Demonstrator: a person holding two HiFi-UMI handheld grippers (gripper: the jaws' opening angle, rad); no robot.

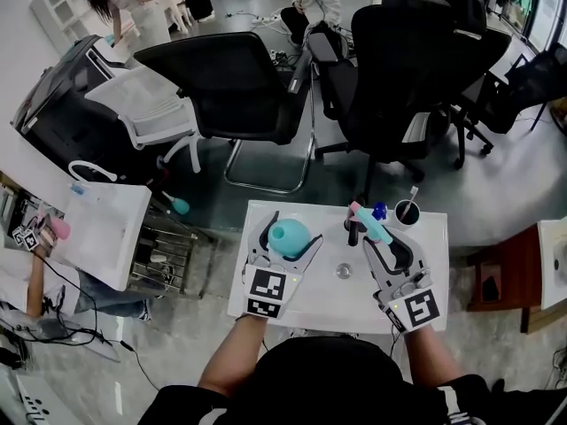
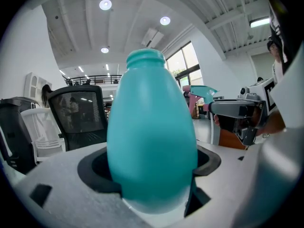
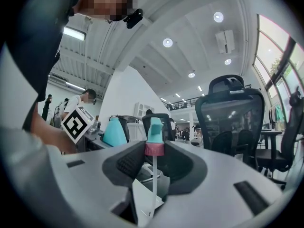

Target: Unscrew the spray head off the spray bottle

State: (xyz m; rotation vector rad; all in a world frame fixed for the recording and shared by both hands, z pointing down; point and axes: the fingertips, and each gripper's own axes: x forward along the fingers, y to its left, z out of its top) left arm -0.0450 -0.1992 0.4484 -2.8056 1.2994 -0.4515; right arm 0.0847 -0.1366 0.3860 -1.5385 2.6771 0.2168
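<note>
My left gripper (image 1: 289,235) is shut on the teal spray bottle (image 1: 287,237), which stands upright between the jaws. In the left gripper view the bottle (image 2: 152,141) fills the middle and its threaded neck (image 2: 146,57) is bare, with no head on it. The spray head (image 1: 368,222), teal with a pink collar, is apart from the bottle, and my right gripper (image 1: 384,239) is shut on it. The right gripper view shows the pink collar (image 3: 154,148) pinched between the black pads (image 3: 127,164), with the white dip tube (image 3: 153,184) hanging below. The two grippers are side by side above the table.
On the small white table (image 1: 310,301) lie a small round object (image 1: 344,271), a blue-topped item (image 1: 379,211) and a cup holding a stick (image 1: 407,211) at the far edge. Black office chairs (image 1: 239,78) stand beyond the table. A white side table (image 1: 102,224) is to the left.
</note>
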